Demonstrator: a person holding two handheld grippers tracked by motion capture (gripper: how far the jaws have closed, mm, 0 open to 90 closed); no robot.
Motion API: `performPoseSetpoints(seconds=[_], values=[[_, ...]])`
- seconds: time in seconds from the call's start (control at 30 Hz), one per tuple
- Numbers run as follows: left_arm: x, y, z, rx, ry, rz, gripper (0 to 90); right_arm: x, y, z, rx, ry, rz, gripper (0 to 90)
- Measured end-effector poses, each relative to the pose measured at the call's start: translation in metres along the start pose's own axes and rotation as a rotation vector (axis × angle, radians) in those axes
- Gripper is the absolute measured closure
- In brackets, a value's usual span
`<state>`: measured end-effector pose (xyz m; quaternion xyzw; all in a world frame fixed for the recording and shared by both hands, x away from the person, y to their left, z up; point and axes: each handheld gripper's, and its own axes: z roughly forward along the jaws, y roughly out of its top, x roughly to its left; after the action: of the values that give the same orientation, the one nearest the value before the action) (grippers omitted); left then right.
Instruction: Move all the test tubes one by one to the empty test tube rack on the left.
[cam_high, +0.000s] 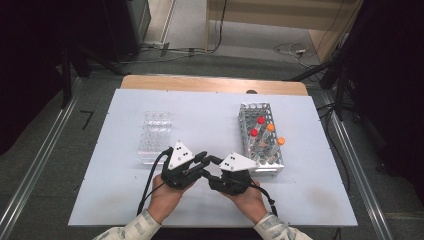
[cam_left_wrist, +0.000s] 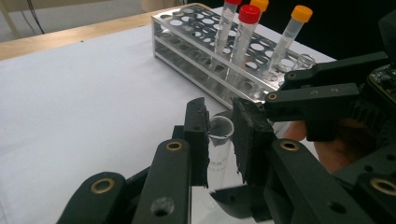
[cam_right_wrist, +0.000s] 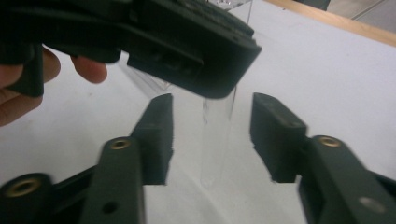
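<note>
A clear uncapped tube (cam_left_wrist: 219, 142) stands upright between the jaws of my left gripper (cam_left_wrist: 219, 116), which is shut on it just below the rim. In the right gripper view the same tube (cam_right_wrist: 215, 140) hangs down under the left gripper's body. My right gripper (cam_right_wrist: 210, 109) is open, its jaws on either side of the tube's lower part and not touching it. In the high view both grippers meet at the table's front centre, the left gripper (cam_high: 202, 162) facing the right gripper (cam_high: 216, 179).
A metal tube rack (cam_high: 249, 116) stands at the right and holds red-capped tubes (cam_high: 254, 132) and orange-capped tubes (cam_high: 281, 141). Its near end is close to the right gripper. A clear plastic rack (cam_high: 155, 134) sits at the left. The table is covered by a white sheet (cam_high: 200, 115).
</note>
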<state>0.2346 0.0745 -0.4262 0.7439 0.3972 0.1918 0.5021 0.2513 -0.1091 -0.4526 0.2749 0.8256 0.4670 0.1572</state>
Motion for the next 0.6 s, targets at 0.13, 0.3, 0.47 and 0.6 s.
performPoseSetpoints(seconds=[0.13, 0.3, 0.47, 0.6], values=[[0.007, 0.006, -0.006, -0.019, 0.014, -0.013, 76.7, -0.001, 0.0, -0.001, -0.001, 0.003, 0.008, 39.8], [0.021, 0.018, -0.016, -0.045, 0.05, -0.033, 76.7, -0.003, -0.001, -0.002, -0.001, -0.001, 0.014, 38.1], [0.035, 0.024, -0.022, -0.054, 0.082, -0.053, 76.6, -0.002, -0.001, -0.002, 0.001, -0.011, 0.022, 37.6], [0.048, 0.029, -0.028, -0.067, 0.108, -0.074, 76.6, -0.003, -0.002, -0.002, 0.002, -0.012, 0.024, 37.6]])
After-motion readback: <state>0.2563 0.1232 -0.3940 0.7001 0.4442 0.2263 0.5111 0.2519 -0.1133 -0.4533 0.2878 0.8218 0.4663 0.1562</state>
